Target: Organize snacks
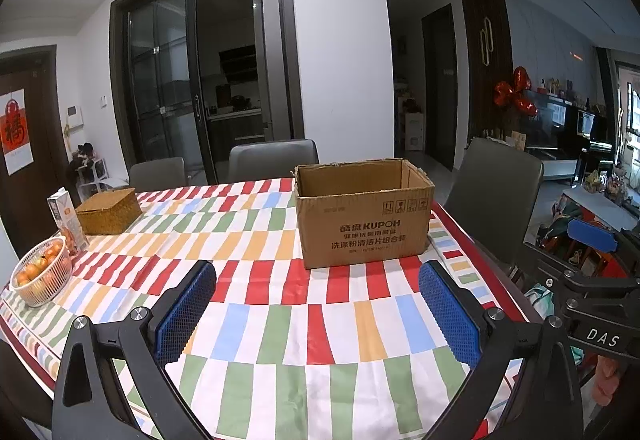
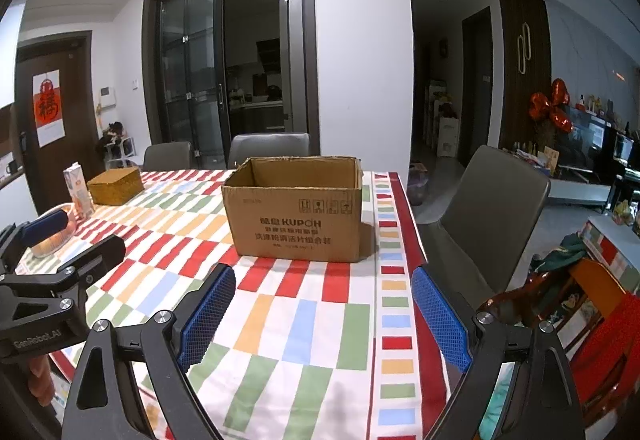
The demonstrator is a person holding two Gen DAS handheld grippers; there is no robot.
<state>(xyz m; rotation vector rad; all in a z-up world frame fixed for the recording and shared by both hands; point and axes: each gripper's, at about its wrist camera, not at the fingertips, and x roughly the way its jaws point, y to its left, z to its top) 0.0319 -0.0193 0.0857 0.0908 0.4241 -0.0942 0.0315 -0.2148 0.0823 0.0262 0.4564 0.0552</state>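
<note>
Both tools, left (image 1: 318, 304) and right (image 2: 323, 308), gape, grasping nothing. The open cardboard box (image 1: 362, 216) stands ahead near the counter's (image 1: 280, 340) right edge; the fruit basket (image 1: 40, 276) sits far left.

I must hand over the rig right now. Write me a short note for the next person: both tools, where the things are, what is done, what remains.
Left tool: open, empty, above the tablecloth.
Right tool: open, empty, near the table's right edge.
Cardboard box: open-topped, upright, straight ahead; no contents show from this angle.
Far left: woven basket, carton, fruit basket.
Done: nothing visible yet.
Left: no loose snacks in view; find them and sort them.
</note>
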